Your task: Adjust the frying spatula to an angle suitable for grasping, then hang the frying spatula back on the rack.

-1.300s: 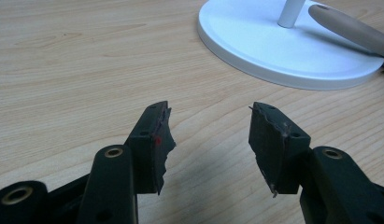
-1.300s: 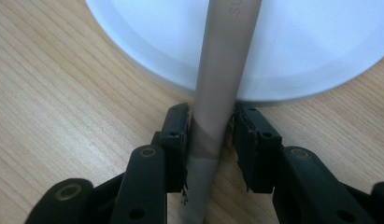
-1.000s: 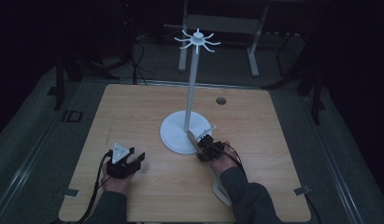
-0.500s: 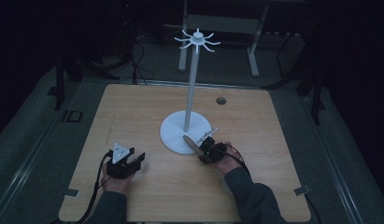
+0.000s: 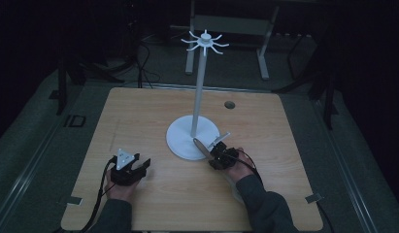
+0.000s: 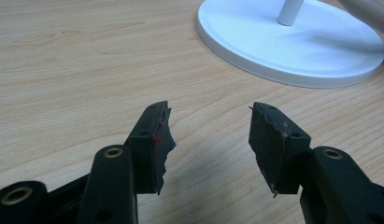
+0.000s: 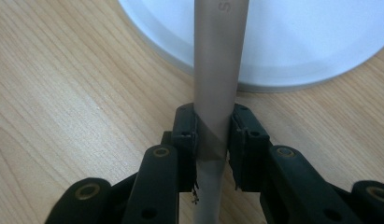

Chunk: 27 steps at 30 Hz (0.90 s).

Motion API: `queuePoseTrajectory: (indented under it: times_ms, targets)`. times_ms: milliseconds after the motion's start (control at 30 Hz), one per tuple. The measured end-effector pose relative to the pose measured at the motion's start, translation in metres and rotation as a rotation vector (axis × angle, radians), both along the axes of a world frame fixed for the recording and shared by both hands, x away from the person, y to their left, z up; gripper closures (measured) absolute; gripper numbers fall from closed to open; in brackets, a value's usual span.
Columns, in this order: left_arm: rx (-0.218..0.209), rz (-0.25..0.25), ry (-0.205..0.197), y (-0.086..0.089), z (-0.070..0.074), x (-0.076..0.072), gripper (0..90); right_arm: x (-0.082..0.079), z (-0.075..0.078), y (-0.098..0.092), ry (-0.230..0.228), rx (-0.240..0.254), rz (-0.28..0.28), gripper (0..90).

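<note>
My right gripper (image 5: 215, 152) (image 7: 213, 127) is shut on a grey-beige rod-like handle (image 7: 218, 70), held just in front of the round white base (image 7: 316, 42) of a stand. In the high view this long thing (image 5: 202, 146) slants up and to the left over the base's near edge (image 5: 183, 145). The stand's thin white pole (image 5: 199, 92) carries a ring of hooks (image 5: 205, 41) at its top. My left gripper (image 5: 141, 167) (image 6: 208, 135) rests open on the wooden table (image 5: 153, 111), nothing between its jaws, with the base (image 6: 292, 51) ahead to its right.
A small dark hole (image 5: 229, 104) marks the tabletop behind the stand. Something pale (image 5: 235, 193) lies partly under the right forearm. Dark floor, cables and table legs surround the table.
The right hand with the rod has shifted slightly, and the rod's far end has swung a little to the left. The left gripper has stayed where it was.
</note>
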State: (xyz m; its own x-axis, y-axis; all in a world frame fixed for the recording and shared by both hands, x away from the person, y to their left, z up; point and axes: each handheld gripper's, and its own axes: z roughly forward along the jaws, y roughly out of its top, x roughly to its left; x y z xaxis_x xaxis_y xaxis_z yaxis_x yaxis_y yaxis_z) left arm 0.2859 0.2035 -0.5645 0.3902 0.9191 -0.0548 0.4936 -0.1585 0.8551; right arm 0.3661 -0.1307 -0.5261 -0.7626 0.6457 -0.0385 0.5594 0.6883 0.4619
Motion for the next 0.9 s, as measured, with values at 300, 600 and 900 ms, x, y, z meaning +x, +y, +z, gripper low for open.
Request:
queuePoseTrajectory:
  times_ms: [300, 600, 900]
  targets:
    - [-0.001, 0.002, 0.002, 0.0, 0.0, 0.0, 48.2, -0.003, 0.003, -0.005, -0.043, 0.01, -0.001, 73.9]
    - [0.0, 0.0, -0.001, 0.0, 0.0, 0.0, 48.1, -0.006, 0.006, -0.007, -0.061, 0.03, 0.0, 73.9]
    - [0.002, 0.0, -0.001, -0.001, 0.0, 0.0, 48.0, -0.009, 0.014, -0.011, -0.09, 0.064, -0.012, 74.0]
